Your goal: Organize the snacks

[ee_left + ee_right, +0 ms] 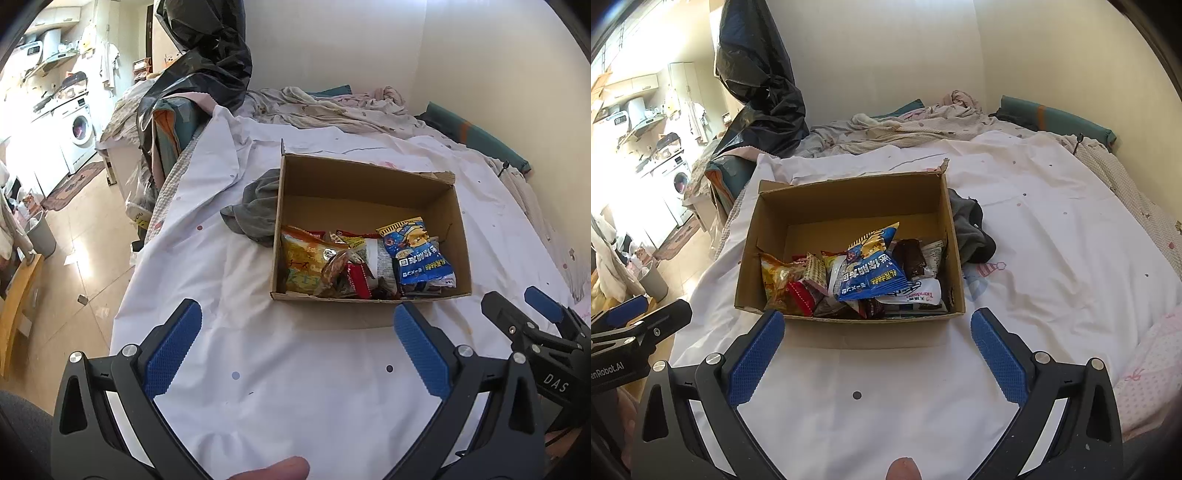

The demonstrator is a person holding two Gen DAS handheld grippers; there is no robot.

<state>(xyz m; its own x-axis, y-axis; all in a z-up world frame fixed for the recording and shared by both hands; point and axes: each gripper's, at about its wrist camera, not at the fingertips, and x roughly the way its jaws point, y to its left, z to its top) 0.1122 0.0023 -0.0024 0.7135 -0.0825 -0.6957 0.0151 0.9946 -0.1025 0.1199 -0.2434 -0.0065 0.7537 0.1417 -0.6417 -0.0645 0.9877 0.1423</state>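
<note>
Cardboard, open at the top, the box [849,206] sits on the white sheet [1052,240] of the bed, straight ahead of both grippers and a little beyond their tips. The snacks are heaped against its near wall: a blue packet [871,269] lies on top toward the right, and a yellow packet [303,258] is at the left end. The far half of the box floor is bare.

The right gripper [877,352] has its blue pads wide apart, holding nothing, and the box lies almost centred between them, so I judge this hand the better lined up for a straight reach over the near wall. The left gripper [297,354] is also spread and empty, with the box off to its right. A grey cloth [971,229] lies bunched against the box's right wall.
</note>
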